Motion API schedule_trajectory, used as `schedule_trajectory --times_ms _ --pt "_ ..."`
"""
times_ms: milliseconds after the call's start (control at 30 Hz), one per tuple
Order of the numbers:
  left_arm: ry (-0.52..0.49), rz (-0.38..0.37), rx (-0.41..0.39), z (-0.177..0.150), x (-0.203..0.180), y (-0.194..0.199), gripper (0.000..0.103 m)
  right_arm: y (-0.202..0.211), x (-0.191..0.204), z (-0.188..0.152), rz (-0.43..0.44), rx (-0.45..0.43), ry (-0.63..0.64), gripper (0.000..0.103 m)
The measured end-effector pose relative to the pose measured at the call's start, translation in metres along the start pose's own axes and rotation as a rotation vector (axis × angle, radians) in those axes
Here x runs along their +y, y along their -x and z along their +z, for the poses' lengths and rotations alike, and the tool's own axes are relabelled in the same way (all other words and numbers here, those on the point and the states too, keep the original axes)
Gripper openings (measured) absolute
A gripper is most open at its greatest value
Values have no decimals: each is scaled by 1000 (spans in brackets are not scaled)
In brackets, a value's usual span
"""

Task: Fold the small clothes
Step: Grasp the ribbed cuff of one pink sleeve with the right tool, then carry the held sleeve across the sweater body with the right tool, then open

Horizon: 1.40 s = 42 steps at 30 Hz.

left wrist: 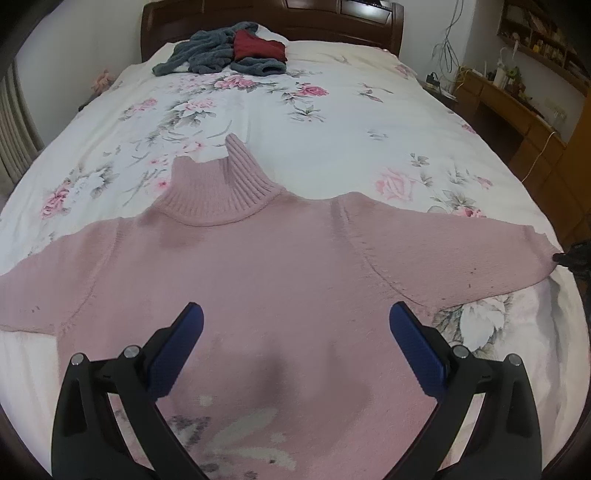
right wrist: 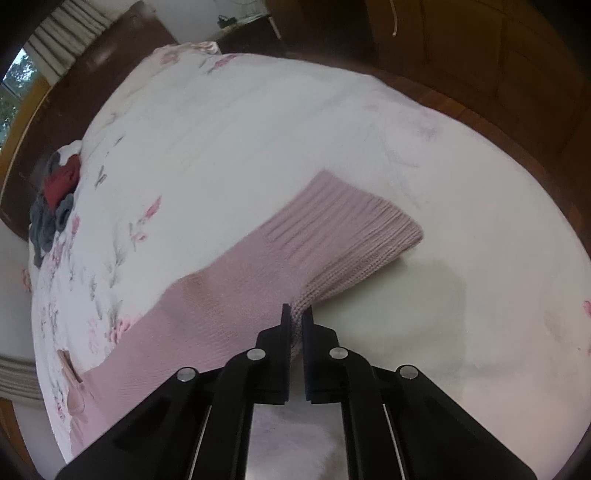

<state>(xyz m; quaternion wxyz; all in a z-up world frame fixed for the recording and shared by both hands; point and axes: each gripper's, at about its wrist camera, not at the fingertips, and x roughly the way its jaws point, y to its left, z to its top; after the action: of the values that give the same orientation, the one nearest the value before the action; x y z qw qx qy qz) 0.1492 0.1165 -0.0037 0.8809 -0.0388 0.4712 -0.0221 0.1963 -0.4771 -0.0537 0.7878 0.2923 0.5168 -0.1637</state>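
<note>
Pink turtleneck sweater (left wrist: 258, 266) spread flat on the floral bedspread (left wrist: 332, 122), right sleeve about to be folded in.

Left to right: left sleeve (left wrist: 44, 280) lies flat, untouched, at left edge; left gripper (left wrist: 295, 325) hovers over the sweater body with jaws wide apart, holding nothing; collar (left wrist: 221, 184) points toward far headboard (left wrist: 266, 18), where a grey and red clothes pile (left wrist: 229, 51) sits well apart; right sleeve (right wrist: 236, 280) stretches out to right, and right gripper (right wrist: 296, 314) is pinched closed on the ribbed cuff (right wrist: 351, 236) near edge. Risk: grip catches only a thin bit of knit, so cuff could slip out on the lift, or stretchy knit drags the body askew since left gripper isn't pinning it. Sleeve may also land bunched.
</note>
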Motion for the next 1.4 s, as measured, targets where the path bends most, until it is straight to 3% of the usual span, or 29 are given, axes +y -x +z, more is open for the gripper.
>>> schedule_trajectory --times_ms 133,267,367,500,767,1000,1167,1400 --pt "24 21 21 0 15 -1 100 -18 11 -4 -73 45 -3 5" --pt "63 45 33 -5 40 -2 100 -4 32 -10 -121 -41 63 5" --pt "62 79 30 -9 58 -2 100 19 68 -21 -61 -110 136 5" --pt "95 82 35 -13 78 -1 100 35 134 -46 18 -126 279 5" --pt "109 97 41 -18 100 2 100 33 267 -134 201 -45 556 4" --pt "133 77 46 -21 113 3 100 7 341 -213 256 18 723 4" --pt "136 64 54 -23 119 2 100 -13 370 -258 256 56 812 4" --pt "138 53 67 -24 119 -3 100 -44 378 -295 234 132 889 7"
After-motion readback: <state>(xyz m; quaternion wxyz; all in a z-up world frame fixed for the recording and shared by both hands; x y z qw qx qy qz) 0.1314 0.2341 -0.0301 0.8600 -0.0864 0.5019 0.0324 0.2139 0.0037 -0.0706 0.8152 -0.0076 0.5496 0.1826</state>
